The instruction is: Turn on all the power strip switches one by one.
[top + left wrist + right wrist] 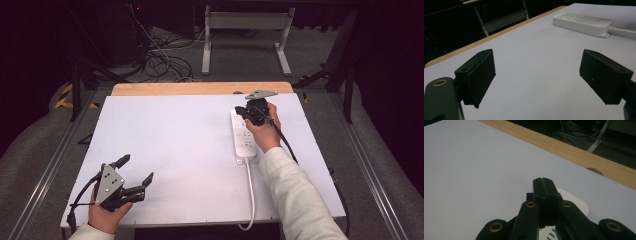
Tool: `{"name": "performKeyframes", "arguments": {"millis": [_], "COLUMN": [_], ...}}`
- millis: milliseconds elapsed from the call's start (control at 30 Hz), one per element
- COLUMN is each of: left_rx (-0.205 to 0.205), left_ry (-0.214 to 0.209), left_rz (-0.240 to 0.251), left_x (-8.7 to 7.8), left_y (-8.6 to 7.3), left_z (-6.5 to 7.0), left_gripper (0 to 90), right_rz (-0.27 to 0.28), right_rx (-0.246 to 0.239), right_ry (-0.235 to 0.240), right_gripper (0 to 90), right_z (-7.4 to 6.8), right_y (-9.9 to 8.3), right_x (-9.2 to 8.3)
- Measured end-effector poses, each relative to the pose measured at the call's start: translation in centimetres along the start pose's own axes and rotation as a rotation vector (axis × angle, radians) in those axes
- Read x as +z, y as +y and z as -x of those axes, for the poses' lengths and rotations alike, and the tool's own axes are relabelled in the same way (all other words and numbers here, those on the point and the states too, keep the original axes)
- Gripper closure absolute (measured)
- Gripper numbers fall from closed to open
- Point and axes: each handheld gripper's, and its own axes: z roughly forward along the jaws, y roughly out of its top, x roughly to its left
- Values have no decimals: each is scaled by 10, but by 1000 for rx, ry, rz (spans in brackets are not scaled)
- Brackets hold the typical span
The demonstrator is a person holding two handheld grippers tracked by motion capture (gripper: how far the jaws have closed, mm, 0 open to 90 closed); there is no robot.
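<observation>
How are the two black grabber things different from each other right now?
The left gripper has its fingers spread wide apart; the right gripper has its fingers pressed together. The left gripper sits near the table's front edge, away from the power strip; the right gripper is over the strip's far end. Both are black, hand-held and hold nothing.

one white power strip [244, 136] lay on the tabletop [175, 150] near its right edge, with one white cord [251, 192] running off the near edge. two grippers were counted: the left gripper [135, 172] by the near left corner and the right gripper [248, 114] over the strip's far end. two hands held them, one each. one wooden strip [200, 88] lined the far edge.
</observation>
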Motion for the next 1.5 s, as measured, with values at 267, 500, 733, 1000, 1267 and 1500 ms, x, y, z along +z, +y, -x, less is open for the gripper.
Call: {"name": "performKeyframes", "arguments": {"millis": [267, 500, 733, 1000, 1267, 1500], "left_rx": [2, -6, -1, -8, -3, -6], "left_ry": [-2, -5, -1, -4, -2, -3], "left_rz": [-7, -5, -5, -4, -6, -4], "left_x": [0, 0, 0, 0, 0, 0], "left_y": [-1, -1, -1, -1, -1, -1], "left_z": [-2, -3, -3, -3, -3, -3], "left_gripper": [136, 136, 135, 136, 136, 136], "right_rz": [-19, -49, -79, -96, -92, -90], "right_rx": [17, 35, 33, 40, 44, 53], "right_ry": [-20, -22, -26, -37, -35, -36], "right_gripper": [900, 900, 900, 900, 900, 900], "right_z": [13, 17, 18, 21, 21, 21], "right_y": [-4, -12, -17, -21, -21, -22], "right_x": [18, 32, 41, 46, 48, 49]}}
